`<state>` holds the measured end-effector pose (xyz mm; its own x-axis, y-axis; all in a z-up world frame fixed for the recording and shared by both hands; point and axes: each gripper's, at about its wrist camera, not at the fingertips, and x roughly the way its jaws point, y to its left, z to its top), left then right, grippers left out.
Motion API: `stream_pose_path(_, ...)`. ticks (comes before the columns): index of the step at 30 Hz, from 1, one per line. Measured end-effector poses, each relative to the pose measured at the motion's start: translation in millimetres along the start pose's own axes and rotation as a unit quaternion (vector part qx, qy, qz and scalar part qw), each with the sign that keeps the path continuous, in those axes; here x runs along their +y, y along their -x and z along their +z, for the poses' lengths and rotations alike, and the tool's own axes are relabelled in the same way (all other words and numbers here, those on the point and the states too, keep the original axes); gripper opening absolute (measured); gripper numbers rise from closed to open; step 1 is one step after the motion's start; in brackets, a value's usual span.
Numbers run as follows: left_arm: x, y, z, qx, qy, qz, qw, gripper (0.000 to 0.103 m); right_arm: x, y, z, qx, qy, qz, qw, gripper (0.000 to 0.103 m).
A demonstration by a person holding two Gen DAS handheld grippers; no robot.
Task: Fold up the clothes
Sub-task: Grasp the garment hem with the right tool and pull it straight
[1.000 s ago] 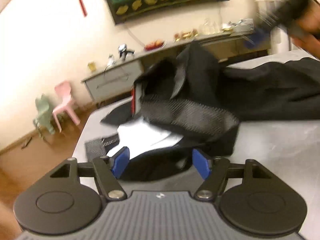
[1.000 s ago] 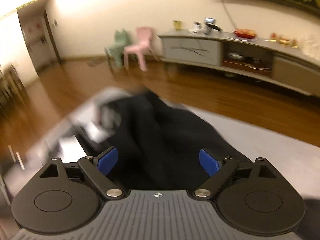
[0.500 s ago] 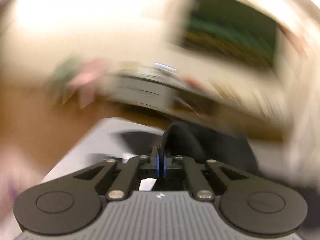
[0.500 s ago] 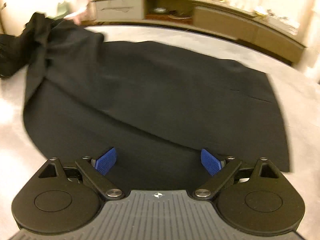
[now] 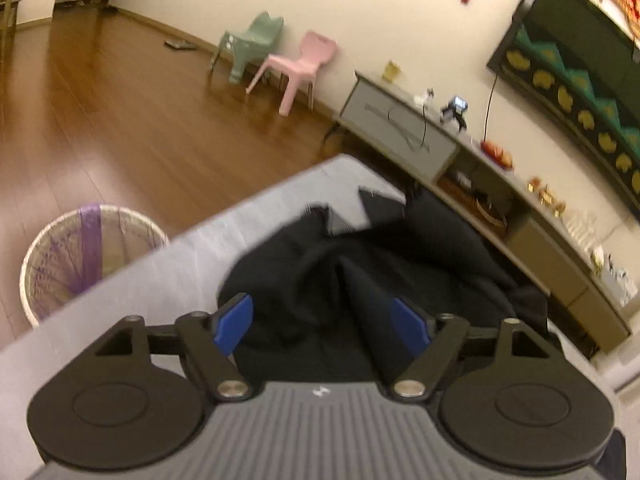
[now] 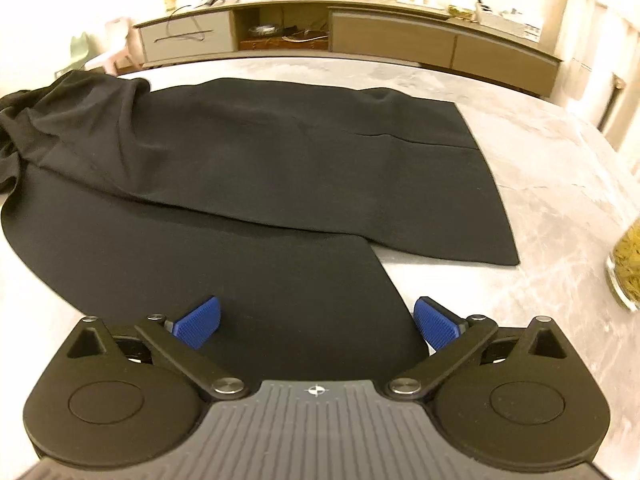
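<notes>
Trousers: black trousers [image 6: 248, 168] lie on the pale marbled desk [image 6: 560, 184], the 2 legs spread flat toward the right, hems near the desk's right part.
Waist end: bunched and rumpled at the left side of the desk — in the left wrist view it is a dark heap [image 5: 360, 264] with a bit of grey lining showing near the far corner.
Right claw: the right claw [image 6: 316, 322] is released, its blue pads wide apart, poised over the hem corner of the nearer leg; the left pad [image 6: 198, 322] sits above the cloth, the right pad [image 6: 434, 326] just past the hem edge over bare desk. Whether the pads touch the cloth I cannot tell.
Left claw: the left claw [image 5: 322, 322] is also spread wide, gripping nothing, with the crumpled waist end between and beyond its pads.
Desk edge: a glass jar [image 6: 624, 276] of something yellowish stands at the right edge, well apart from the trousers.
Room (beyond the desk): a long low sideboard [image 6: 360, 32] runs along the wall, a pink chair [image 5: 296, 68] and a green chair [image 5: 250, 46] stand beside each other on the wooden floor, and a round basket [image 5: 80, 256] with a purple liner sits by the desk's near corner.
Wall: a dark framed panel [image 5: 572, 76] with gold shapes hangs above the sideboard.
</notes>
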<state>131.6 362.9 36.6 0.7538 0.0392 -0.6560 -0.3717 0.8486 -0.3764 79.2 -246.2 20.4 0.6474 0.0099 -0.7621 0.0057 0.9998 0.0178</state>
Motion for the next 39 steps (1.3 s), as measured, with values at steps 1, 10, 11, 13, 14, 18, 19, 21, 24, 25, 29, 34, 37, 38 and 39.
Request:
stream_pose_path(1,-3.9,-1.4,-4.3,0.009,-0.005,-0.006,0.9999,0.078,0.7,2.9,-0.2,-0.004,0.003,0.0,1.0,0.102)
stream_pose_path(10,-28.7,-13.1,-10.8,0.014,-0.024,-0.025,0.9993,0.078,7.4,29.3,-2.3,-0.044,0.03,-0.003,0.999,0.007)
stream_pose_path(11,-27.9,-11.4,-10.3,0.012,-0.02,-0.027,0.9994,0.078,8.2,32.2,-2.6,-0.049,0.033,-0.003,0.998,0.006)
stream_pose_path(13,-23.6,-10.7,-9.9,0.015,-0.011,-0.033,0.9993,0.078,-0.8,62.0,-3.0,-0.067,0.031,-0.002,0.997,0.003)
stream_pose_path(14,-20.9,-11.3,-9.7,0.019,-0.007,-0.034,0.9992,0.078,-8.4,75.1,-7.1,-0.068,0.031,-0.009,0.997,0.003)
stream_pose_path(18,-20.4,-29.8,-14.8,0.064,0.004,-0.041,0.9971,0.079,-45.3,72.7,-42.8,0.0,0.016,-0.07,0.997,0.004)
stream_pose_path(19,-22.5,-33.5,-17.0,0.072,0.005,-0.042,0.9965,0.079,-50.8,66.3,-47.7,0.014,0.008,-0.08,0.997,0.004)
stream_pose_path(21,-27.3,-39.3,-20.8,0.082,0.005,-0.044,0.9956,0.08,-47.7,67.4,-43.1,0.001,0.008,-0.076,0.997,0.004)
stream_pose_path(24,-32.8,-47.9,-24.6,0.09,0.005,-0.042,0.995,0.087,-43.0,63.3,-42.6,0.0,0.009,-0.071,0.997,0.004)
stream_pose_path(25,-35.2,-52.6,-25.7,0.095,0.003,-0.038,0.9948,0.088,-41.6,61.2,-43.3,0.002,0.01,-0.07,0.998,0.004)
stream_pose_path(29,-53.0,-78.7,-29.7,0.097,-0.048,-0.018,0.9939,0.024,-37.1,53.1,-46.0,0.01,0.014,-0.066,0.998,0.004)
stream_pose_path(34,-30.2,-26.1,-45.8,0.068,-0.043,-0.073,0.9941,0.0,-51.1,54.0,-49.3,0.018,-0.004,-0.074,0.997,0.004)
stream_pose_path(37,-0.4,35.2,-62.4,0.046,-0.017,-0.13,0.9903,0.001,-68.9,58.0,-54.5,0.022,-0.021,-0.074,0.997,0.004)
stream_pose_path(38,16.4,36.9,-75.8,0.067,-0.003,-0.1,0.9927,0.002,-74.3,57.8,-55.8,0.024,-0.025,-0.073,0.997,0.004)
stream_pose_path(39,29.8,30.9,-87.4,0.097,0.012,-0.058,0.9935,0.002,-77.1,56.8,-55.8,0.026,-0.026,-0.075,0.997,0.004)
